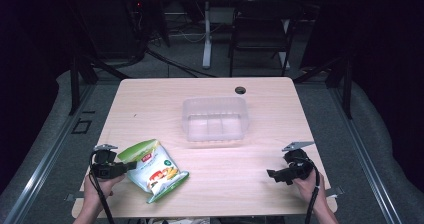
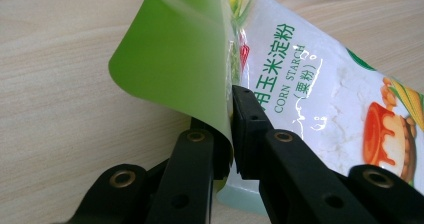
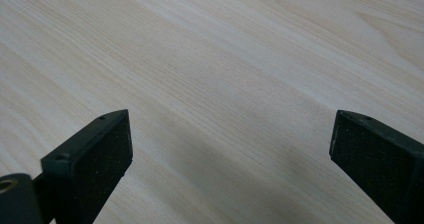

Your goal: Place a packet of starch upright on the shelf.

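Left gripper (image 2: 233, 134) clamped on the green top edge of my glossy green-and-white corn starch pouch (image 1: 152, 169), lower left of frame | pouch's long axis runs down-right from the jaws | clear plastic tub (image 1: 215, 118) lies up-right at centre, probably its destination | right gripper (image 3: 230, 149) spread, empty, lower right, farther away.

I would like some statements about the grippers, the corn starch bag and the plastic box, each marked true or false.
1. The left gripper is shut on the corn starch bag. True.
2. The right gripper holds the bag. False: its jaws stand open over the bare table.
3. The bag lies inside the clear plastic box. False: it lies on the table, nearer the person.
4. The box stands near the table's middle. True.
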A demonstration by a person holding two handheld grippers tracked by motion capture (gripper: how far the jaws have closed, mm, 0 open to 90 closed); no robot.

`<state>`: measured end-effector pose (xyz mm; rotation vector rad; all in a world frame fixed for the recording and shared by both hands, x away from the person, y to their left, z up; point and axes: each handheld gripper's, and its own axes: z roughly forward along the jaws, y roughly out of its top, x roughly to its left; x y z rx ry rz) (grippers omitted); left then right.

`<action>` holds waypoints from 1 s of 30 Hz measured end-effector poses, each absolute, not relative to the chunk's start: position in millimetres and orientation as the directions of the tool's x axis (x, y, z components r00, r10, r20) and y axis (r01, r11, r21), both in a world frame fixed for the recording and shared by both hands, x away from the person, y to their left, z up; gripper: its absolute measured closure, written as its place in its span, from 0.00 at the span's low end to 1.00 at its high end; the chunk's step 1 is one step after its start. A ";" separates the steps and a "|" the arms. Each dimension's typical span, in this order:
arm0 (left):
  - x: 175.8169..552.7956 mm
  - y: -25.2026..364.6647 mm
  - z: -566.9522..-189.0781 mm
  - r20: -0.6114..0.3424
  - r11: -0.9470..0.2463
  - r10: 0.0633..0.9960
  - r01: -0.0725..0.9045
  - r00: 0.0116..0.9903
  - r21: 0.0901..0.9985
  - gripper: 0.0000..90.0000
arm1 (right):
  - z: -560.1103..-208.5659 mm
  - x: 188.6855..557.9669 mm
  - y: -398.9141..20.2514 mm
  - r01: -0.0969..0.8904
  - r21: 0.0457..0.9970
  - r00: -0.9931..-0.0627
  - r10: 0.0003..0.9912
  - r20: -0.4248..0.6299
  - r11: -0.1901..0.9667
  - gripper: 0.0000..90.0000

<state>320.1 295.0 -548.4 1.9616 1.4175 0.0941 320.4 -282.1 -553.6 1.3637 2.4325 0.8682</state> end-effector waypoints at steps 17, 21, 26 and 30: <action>324.7 286.2 -545.3 -0.296 -0.195 0.857 0.798 0.422 0.571 0.93 | -553.1 320.5 -282.1 0.703 0.585 -0.550 0.830 0.088 0.404 0.03; 325.0 286.4 -545.0 -0.291 -0.203 0.858 0.800 0.423 0.565 0.97 | -553.1 320.5 -282.1 0.703 0.584 -0.550 0.830 0.088 0.404 0.03; 324.5 286.3 -544.9 -0.292 -0.195 0.857 0.793 0.424 0.578 0.98 | -553.1 320.1 -281.8 0.703 0.587 -0.547 0.833 0.086 0.401 0.03; 324.0 286.5 -543.9 -0.284 -0.209 0.853 0.787 0.437 0.581 0.99 | -553.2 320.1 -281.8 0.703 0.587 -0.547 0.833 0.085 0.402 0.03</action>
